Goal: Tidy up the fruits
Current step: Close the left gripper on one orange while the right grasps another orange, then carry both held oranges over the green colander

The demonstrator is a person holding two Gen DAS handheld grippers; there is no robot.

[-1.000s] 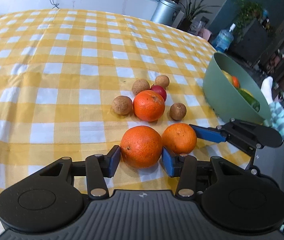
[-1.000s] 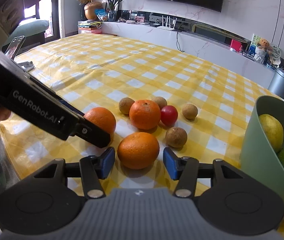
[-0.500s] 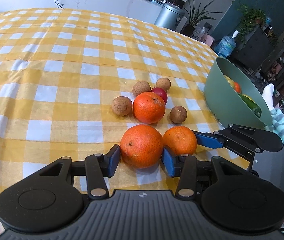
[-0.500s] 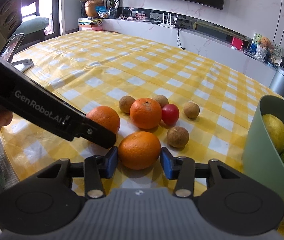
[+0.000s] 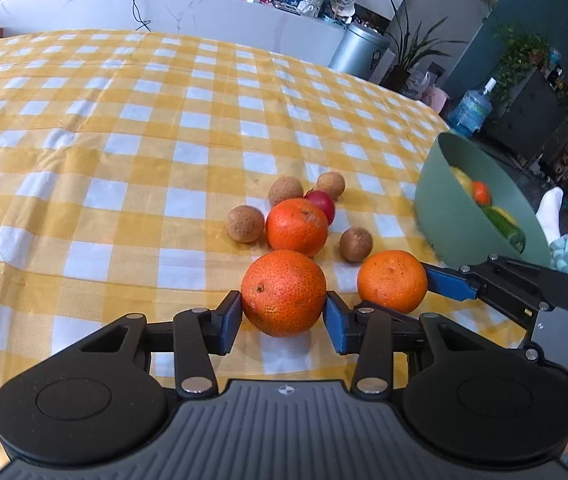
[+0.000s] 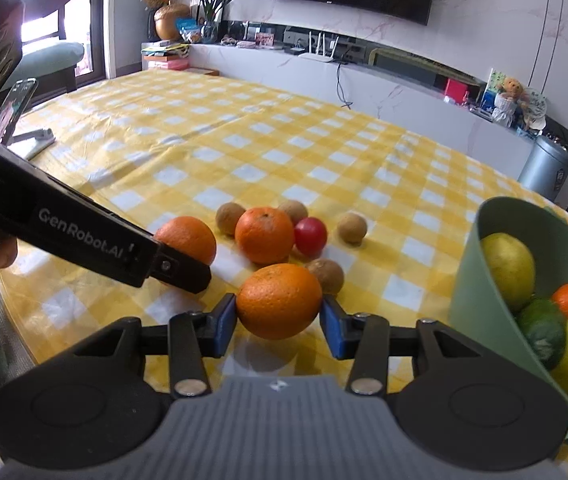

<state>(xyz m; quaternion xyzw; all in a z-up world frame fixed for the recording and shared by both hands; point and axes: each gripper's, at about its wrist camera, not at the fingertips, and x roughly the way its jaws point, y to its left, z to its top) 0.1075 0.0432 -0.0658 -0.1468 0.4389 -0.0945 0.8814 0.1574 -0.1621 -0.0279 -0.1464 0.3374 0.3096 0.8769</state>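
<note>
Orange fruit fills both grips — the left gripper [image 5: 283, 316] clamps one orange [image 5: 283, 293]. The right gripper [image 6: 279, 325] pinches another orange [image 6: 279, 300] beside the green bowl [image 6: 470, 300].

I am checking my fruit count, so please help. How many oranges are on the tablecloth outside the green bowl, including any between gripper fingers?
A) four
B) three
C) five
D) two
B: one orange sits in the left gripper, another orange in the right gripper, and a third orange lies among the small brown fruits.
</note>
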